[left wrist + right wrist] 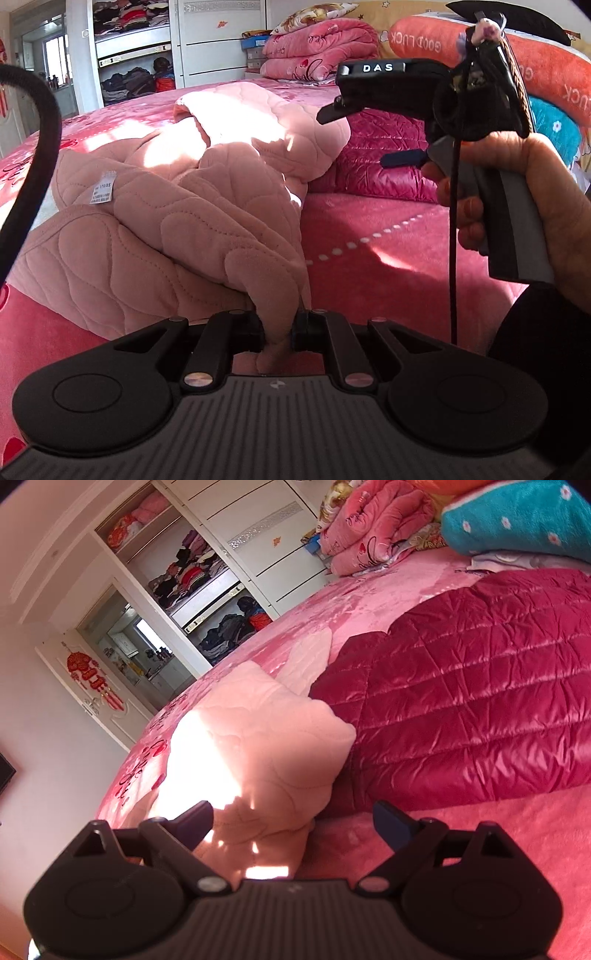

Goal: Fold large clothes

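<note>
The left tongs (277, 332) are pinching a fold of the pale pink quilted fleece jacket (177, 206), which is lying bunched on the near left of the pink bed (388, 240). The right tongs (291, 825) are hanging wide and empty over its far edge, beside a crimson quilted satin jacket (480, 694). Folding is looking barely begun, with flattening and folding remaining.

A folded pink blanket (317, 48) lay at the bed's far end. An open white wardrobe (207, 583) held stacked clothes. A teal flowered cushion (517, 520) rested nearby.
</note>
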Tool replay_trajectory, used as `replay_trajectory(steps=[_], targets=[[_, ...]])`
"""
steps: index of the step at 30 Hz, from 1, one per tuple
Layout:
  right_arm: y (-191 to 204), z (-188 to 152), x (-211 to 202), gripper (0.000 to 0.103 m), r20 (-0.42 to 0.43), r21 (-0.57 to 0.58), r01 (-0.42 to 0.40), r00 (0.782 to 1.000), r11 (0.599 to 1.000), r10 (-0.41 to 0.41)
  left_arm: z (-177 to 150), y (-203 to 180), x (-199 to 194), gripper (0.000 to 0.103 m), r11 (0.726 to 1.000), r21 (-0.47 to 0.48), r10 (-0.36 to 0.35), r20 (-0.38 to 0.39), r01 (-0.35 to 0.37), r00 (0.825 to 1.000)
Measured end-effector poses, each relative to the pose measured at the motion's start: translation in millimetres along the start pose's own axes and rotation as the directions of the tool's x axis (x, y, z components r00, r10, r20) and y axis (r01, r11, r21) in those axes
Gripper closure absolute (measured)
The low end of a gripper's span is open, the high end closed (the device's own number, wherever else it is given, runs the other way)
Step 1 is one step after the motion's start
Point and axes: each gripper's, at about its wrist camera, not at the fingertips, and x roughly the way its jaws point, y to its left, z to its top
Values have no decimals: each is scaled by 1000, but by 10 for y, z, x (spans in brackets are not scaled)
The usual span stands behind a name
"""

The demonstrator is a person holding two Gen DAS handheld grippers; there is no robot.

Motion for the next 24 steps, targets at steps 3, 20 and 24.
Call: replay_trajectory(steps=[3, 20, 24], targets=[[100, -35, 48, 10, -13, -58, 2, 1000, 998, -3, -18, 49, 59, 88, 1000, -24, -18, 15, 19, 1000], [968, 168, 500, 19, -8, -340, 36, 999, 940, -41, -15, 821, -324, 3, 965, -262, 64, 207, -7, 976], [1251, 297, 854, 20, -22, -399, 61, 997, 915, -76, -86, 1017, -275, 2, 937, -346, 112, 194, -39, 975]])
